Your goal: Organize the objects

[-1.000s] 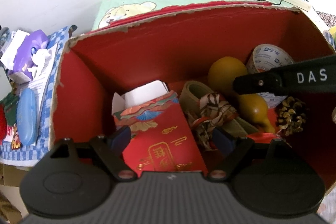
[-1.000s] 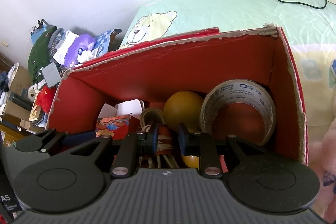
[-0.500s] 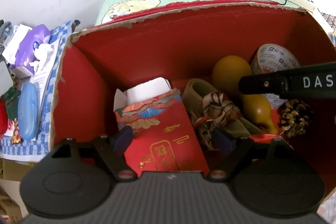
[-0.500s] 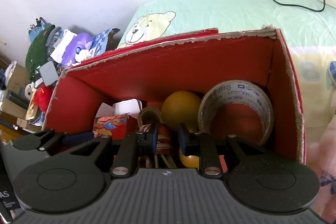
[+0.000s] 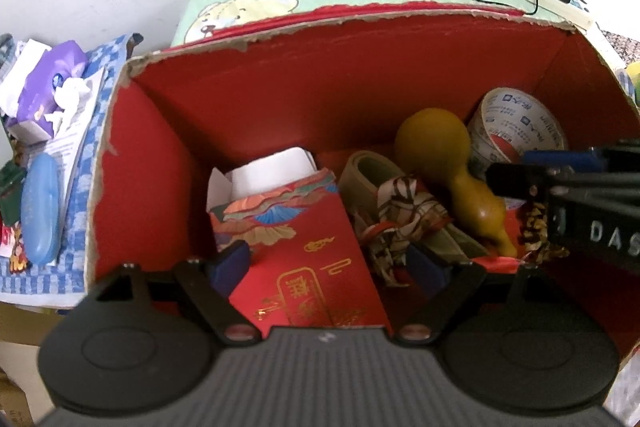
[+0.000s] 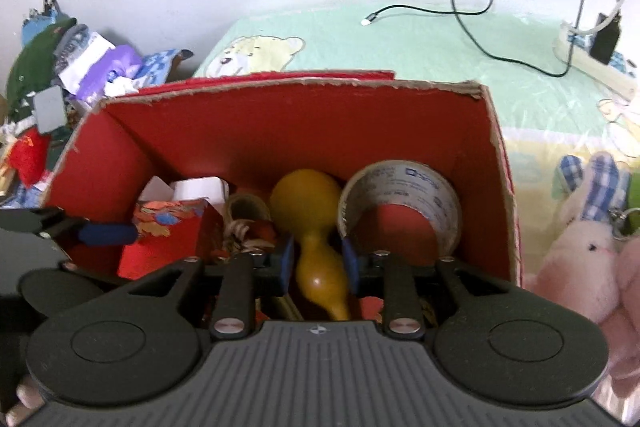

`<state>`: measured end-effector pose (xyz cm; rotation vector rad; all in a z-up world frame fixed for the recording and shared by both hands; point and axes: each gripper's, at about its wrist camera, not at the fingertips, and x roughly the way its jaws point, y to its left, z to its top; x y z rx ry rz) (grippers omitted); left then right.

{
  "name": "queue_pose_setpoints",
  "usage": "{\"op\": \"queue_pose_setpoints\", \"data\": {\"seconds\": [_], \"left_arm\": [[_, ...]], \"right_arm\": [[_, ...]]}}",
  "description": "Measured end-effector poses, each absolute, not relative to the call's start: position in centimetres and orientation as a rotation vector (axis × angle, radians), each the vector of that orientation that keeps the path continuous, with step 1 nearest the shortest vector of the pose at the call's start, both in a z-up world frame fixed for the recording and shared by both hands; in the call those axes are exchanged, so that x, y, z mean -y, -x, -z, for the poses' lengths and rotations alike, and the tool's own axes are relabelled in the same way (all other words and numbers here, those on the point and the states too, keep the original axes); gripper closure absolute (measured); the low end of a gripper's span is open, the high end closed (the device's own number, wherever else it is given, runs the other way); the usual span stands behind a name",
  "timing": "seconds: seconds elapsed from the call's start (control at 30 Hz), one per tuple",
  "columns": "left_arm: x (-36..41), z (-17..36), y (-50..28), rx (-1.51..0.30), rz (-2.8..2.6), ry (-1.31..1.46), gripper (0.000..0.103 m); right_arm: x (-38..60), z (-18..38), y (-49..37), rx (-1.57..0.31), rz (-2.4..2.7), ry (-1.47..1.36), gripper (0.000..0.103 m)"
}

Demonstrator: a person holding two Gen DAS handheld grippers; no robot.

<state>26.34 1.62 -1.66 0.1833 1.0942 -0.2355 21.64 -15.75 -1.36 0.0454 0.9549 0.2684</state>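
lying in the right half of the red cardboard box (image 6: 496, 163), the yellow gourd (image 6: 316, 227) had its round belly toward the far wall and its narrow neck pointing back between the blue pads of the right gripper (image 6: 316, 265), whose fingers stood spread on either side of the neck, near it but not plainly pressing it. a roll of packing tape (image 6: 400, 195) stood on edge just right of the gourd, and a patterned cloth bundle (image 5: 400, 215) lay just left of it. the left gripper (image 5: 332, 265) hovered with its fingers wide apart over a red gift box (image 5: 308, 259) in the box's left half, holding nothing. outside the box, a pale green bear-print sheet (image 6: 400, 39) carried a black cable (image 6: 472, 15), and a pink plush rabbit (image 6: 580, 251) sat to the right.
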Motion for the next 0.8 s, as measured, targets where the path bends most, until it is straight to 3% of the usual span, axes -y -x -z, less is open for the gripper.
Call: {"op": "queue_pose_setpoints", "data": {"seconds": [0.2, 0.8], "left_arm": [[-1.6, 1.6, -26.2, -1.079, 0.24, -0.185, 0.015], [-1.8, 0.0, -24.8, -0.976, 0.211, -0.151, 0.015]], "right_arm": [[15.0, 0.9, -20.1, -0.907, -0.22, 0.022, 0.065], [15.2, 0.4, -18.8, -0.915, -0.131, 0.028, 0.061]]}}
